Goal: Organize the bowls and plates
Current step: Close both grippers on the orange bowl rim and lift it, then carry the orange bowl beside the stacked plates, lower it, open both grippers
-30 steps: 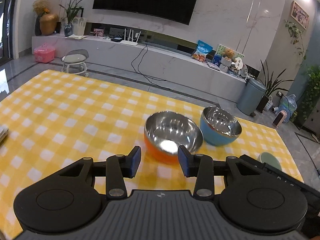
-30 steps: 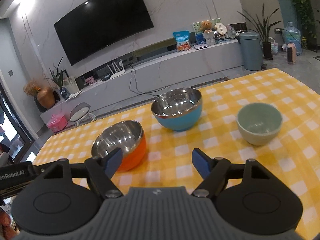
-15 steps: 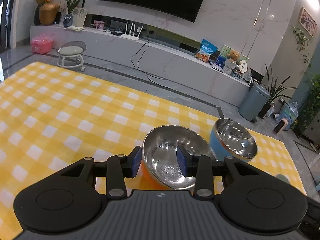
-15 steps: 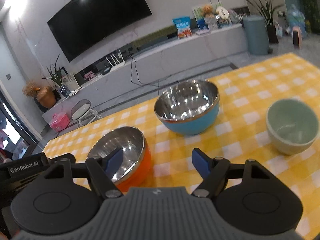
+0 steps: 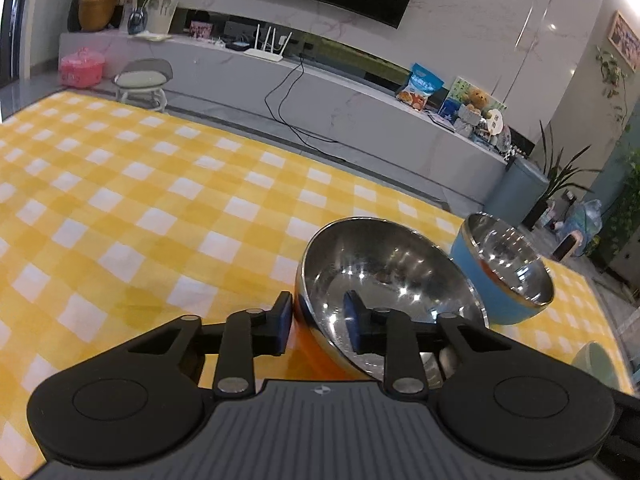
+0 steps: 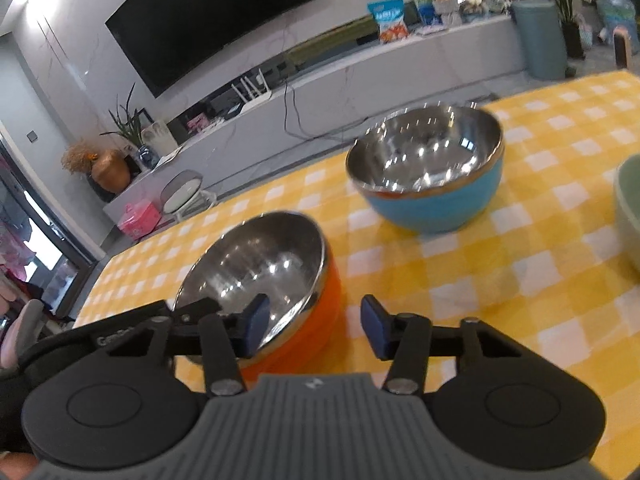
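Observation:
An orange bowl (image 5: 384, 280) with a steel inside sits on the yellow checked tablecloth (image 5: 160, 200). My left gripper (image 5: 316, 316) straddles its near-left wall, one pad outside and one inside, and its jaws are closing. In the right wrist view the same orange bowl (image 6: 256, 268) lies under my right gripper (image 6: 312, 320). That gripper's left pad is inside the bowl and its right pad stands clear of the outer wall; its jaws are closing too. A blue bowl (image 6: 428, 208) stands behind it, also seen as the blue bowl (image 5: 504, 280). A pale green bowl (image 6: 628, 208) is at the right edge.
The table's far edge (image 5: 280, 140) drops to a grey floor with a small stool (image 5: 140, 80). A long TV bench (image 5: 360, 108) and a bin (image 5: 516, 188) stand beyond. The left gripper's body (image 6: 132, 320) and a gloved hand (image 6: 16, 360) fill the left of the right wrist view.
Both grippers have come forward and down onto the orange bowl, one at each side of its rim. Both pairs of jaws have narrowed. The bowls have stayed in place.

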Motion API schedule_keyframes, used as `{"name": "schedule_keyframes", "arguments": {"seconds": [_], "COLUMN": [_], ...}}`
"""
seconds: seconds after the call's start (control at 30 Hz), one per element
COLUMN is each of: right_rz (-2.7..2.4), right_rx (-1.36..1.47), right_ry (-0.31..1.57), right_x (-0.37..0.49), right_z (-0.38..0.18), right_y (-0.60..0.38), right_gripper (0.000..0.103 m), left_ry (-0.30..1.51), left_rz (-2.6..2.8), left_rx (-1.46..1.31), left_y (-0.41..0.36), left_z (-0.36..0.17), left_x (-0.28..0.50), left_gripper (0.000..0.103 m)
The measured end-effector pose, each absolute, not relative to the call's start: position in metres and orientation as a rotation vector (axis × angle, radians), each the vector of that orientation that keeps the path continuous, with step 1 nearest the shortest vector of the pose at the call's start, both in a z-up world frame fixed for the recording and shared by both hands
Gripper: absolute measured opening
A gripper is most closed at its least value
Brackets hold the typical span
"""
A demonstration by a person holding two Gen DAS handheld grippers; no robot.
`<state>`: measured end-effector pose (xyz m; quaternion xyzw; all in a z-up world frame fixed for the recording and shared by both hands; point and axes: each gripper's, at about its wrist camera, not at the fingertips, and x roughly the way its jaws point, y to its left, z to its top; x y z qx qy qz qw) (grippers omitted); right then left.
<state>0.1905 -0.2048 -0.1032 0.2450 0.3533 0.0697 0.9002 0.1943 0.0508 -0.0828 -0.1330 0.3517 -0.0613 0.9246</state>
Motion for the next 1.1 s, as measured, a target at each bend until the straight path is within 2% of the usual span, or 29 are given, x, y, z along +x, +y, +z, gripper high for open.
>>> {"name": "schedule_keyframes", "arguments": {"seconds": [0.1,0.17,0.37,1.1], "right_rz": [0.152,0.167,0.146,0.107], "right_rx": [0.526,0.538,0.540,0.586], "right_ry": [0.731,0.730,0.730,0.800], "right_x": [0.190,0.190,0.186,0.122], "right_z": [-0.104,-0.103,-0.098,-0.045], "right_y": [-0.205,-0.204,-0.204,-0.240], "right_gripper": [0.040,0.030,0.020,0.011], "left_ry": [0.719,0.722,0.740,0.770], "left_rz": [-0.122,-0.118,-0.090,-0.113], "left_rx": [-0.269,-0.271,-0.232,-0.289], "left_y": [0.051,0.051,0.048,0.031], "left_z": [-0.085,-0.084,-0.081,-0.021], "left_x": [0.195,0.196,0.193,0.117], "left_gripper": [0.023,0.021,0.015,0.014]}}
